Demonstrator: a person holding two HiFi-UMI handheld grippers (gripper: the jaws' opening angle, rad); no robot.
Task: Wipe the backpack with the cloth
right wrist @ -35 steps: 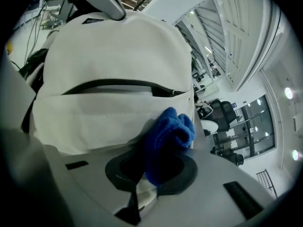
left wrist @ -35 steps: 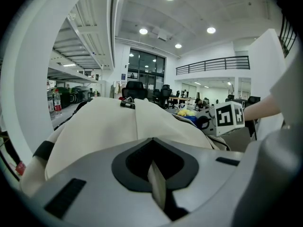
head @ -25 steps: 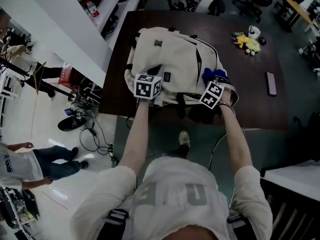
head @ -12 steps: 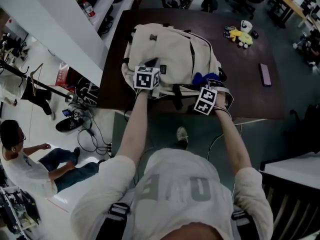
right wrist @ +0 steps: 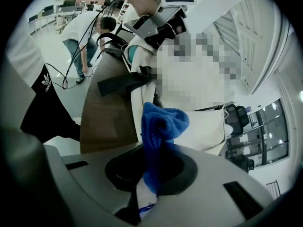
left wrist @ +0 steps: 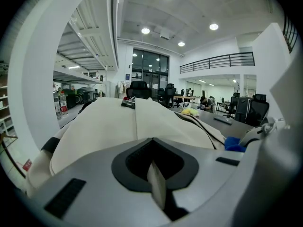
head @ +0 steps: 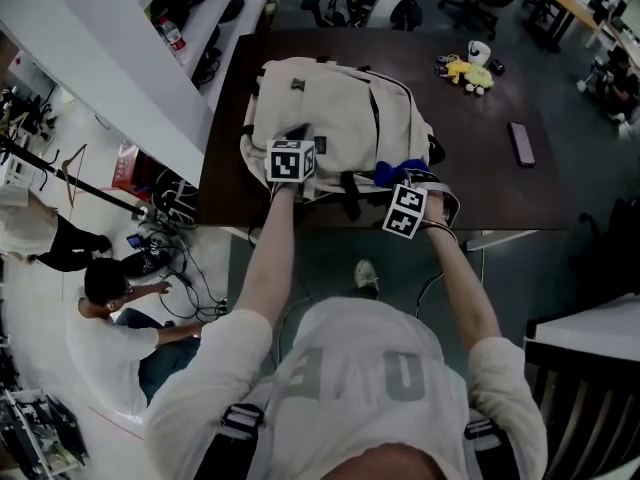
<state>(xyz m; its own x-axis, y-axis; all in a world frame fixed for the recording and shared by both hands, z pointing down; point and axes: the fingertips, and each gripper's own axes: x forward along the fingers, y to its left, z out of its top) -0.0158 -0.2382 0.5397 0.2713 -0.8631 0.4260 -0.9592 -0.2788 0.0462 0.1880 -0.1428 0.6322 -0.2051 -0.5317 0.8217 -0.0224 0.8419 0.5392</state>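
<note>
In the head view your backpack (head: 335, 118) lies on the dark table (head: 480, 158), its inside hidden. Your left gripper (head: 293, 138) is at its near-left corner and your right gripper (head: 400, 178) at its near-right edge. The left gripper view shows those jaws together, cream fabric just beyond. In the right gripper view the jaws clamp the bunched blue cloth (right wrist: 161, 126), which hides their tips, beside the backpack.
</note>
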